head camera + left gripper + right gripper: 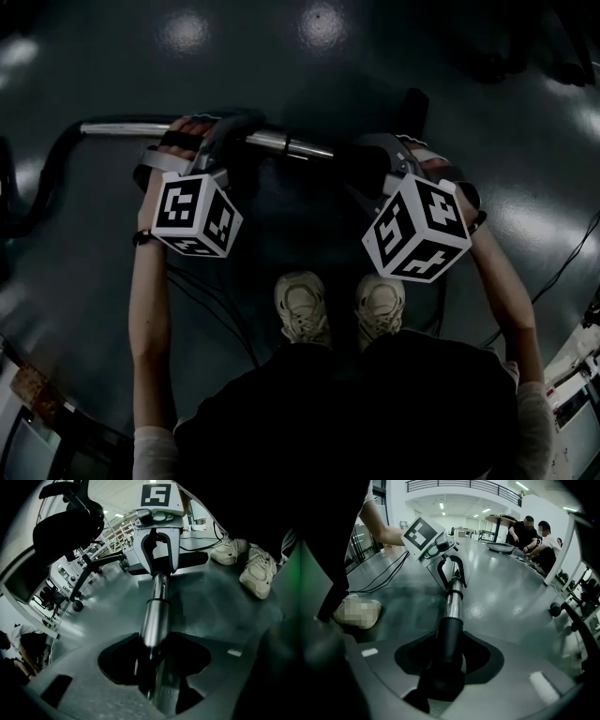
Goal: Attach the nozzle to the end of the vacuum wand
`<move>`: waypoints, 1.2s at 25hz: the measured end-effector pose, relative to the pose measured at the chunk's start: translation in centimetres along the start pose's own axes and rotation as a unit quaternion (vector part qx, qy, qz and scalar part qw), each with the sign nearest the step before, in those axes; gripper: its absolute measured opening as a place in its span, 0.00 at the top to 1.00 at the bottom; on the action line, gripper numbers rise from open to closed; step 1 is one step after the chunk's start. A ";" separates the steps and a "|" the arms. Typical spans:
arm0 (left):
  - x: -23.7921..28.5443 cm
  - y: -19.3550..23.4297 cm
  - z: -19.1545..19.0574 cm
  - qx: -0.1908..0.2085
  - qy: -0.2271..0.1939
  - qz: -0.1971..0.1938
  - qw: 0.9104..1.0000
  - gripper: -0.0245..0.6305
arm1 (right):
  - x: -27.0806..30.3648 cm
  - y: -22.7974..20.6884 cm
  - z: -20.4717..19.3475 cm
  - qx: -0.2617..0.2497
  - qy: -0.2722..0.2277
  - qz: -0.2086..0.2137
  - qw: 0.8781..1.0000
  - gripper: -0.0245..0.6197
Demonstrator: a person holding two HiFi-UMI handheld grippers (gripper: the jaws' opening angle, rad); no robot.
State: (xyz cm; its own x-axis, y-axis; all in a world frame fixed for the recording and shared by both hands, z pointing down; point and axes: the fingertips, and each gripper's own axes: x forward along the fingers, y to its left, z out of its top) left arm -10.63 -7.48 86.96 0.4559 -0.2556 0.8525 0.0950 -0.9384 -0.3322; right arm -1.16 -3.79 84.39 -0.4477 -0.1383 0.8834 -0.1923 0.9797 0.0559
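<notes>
The silver wand [157,616] is held tight by the left gripper [152,667] and the black nozzle [450,634] by the right gripper [443,672], so next they likely must be pushed fully together.

A: Head view: left cube [195,214] and right cube [417,228] sit over both sets of jaws, no grip visible from up here.

B: Yep. Hose [45,169] runs off the left edge, rest gone. Person's torso [356,412] cut by the bottom edge too.

A: Left gripper view: wand [157,613] drops into the black gap btwn the jaws of the left gripper [153,644]. Pads pressing or not? Can't tell, too dark.

B: Right gripper view: nozzle [451,630], near end swallowed in shadow inside the right gripper [447,657], shape lost. How far it sits on the wand, can't say.

A: People [532,534] at the far table, way too small to tell what they're handling.

B: Agreed. Stuff on that table, no detail.
</notes>
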 end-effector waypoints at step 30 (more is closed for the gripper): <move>-11.1 9.5 5.2 -0.541 -0.353 0.377 0.663 0.96 | -12.5 -11.7 1.6 0.425 -0.373 -0.245 0.787 0.95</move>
State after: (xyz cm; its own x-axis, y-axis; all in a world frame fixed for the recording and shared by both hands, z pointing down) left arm -10.23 -12.34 72.23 0.3498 -0.9335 0.0794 -0.9128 -0.3205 0.2531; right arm 5.31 -13.78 71.95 -0.4650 -0.8268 0.3165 -0.8749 0.3745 -0.3071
